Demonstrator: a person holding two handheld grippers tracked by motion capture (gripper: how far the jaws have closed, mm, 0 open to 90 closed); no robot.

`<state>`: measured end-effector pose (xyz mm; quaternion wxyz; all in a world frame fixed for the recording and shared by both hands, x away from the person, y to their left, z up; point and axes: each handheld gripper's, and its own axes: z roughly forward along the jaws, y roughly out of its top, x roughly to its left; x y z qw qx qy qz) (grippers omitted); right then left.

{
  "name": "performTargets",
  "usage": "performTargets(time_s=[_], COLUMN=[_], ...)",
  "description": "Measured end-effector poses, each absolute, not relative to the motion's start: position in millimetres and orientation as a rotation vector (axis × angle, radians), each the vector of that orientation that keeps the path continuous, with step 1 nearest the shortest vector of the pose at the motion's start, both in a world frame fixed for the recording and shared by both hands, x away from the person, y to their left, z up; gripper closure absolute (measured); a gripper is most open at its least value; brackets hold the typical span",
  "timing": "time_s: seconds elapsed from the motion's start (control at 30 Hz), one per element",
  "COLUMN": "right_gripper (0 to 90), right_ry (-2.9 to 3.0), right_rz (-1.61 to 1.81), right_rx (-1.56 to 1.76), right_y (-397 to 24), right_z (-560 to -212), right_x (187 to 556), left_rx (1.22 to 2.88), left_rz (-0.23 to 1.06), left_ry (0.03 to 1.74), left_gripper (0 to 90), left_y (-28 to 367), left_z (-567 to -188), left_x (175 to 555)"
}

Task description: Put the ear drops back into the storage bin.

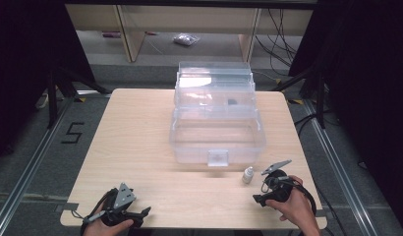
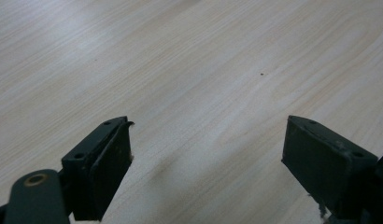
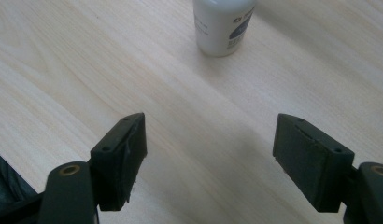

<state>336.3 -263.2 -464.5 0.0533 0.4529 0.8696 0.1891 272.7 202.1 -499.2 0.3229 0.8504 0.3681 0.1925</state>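
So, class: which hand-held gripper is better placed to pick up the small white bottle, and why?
Probably the right hand-held gripper: its jaws are open and the small white bottle stands just ahead. The left hand-held gripper sits at the opposite table corner.

The small white bottle [image 3: 223, 25] loses its top to the right gripper view's edge, label print unreadable

Light wooden table [image 1: 140, 147] bearing a clear plastic box [image 1: 216, 132] with lid raised at centre, a small dark item [image 1: 232, 102] in its upper tray; beyond, on grey floor [image 1: 111, 69], a crumpled plastic bag [image 1: 186, 39] near pale furniture legs [image 1: 130, 39], black cables [image 1: 280, 39] at right.
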Motion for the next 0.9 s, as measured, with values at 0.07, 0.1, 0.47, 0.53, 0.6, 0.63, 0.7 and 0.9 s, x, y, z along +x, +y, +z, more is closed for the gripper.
performTargets(time_s=[0.07, 0.1, 0.47, 0.53, 0.6, 0.63, 0.7, 0.9], right_gripper=[28.3, 28.5, 28.7, 29.0, 29.3, 29.3, 29.2, 29.7], right_ry=[2.658, 2.665, 2.677, 2.679, 2.681, 2.675, 2.691, 2.680], right_rz=[0.568, 0.561, 0.535, 0.519, 0.525, 0.523, 0.519, 0.484], right_rx=[1.329, 1.333, 1.293, 1.300, 1.303, 1.288, 1.280, 1.284], right_y=[-264, -263, -260, -258, -257, -257, -255, -249], right_z=[-463, -462, -457, -454, -453, -453, -451, -445], right_x=[342, 343, 357, 357, 358, 359, 361, 366], left_rx=[2.220, 2.229, 2.227, 2.232, 2.220, 2.236, 2.224, 2.230], left_rz=[0.497, 0.499, 0.508, 0.504, 0.495, 0.503, 0.503, 0.508], left_ry=[0.980, 0.969, 0.972, 0.973, 0.980, 0.960, 0.975, 0.961], left_gripper=[15.0, 15.0, 15.1, 15.0, 15.0, 15.1, 15.0, 15.0], left_y=[201, 202, 202, 202, 201, 202, 202, 202], left_z=[-500, -500, -500, -500, -501, -499, -500, -499], left_x=[273, 273, 273, 273, 273, 273, 273, 273])
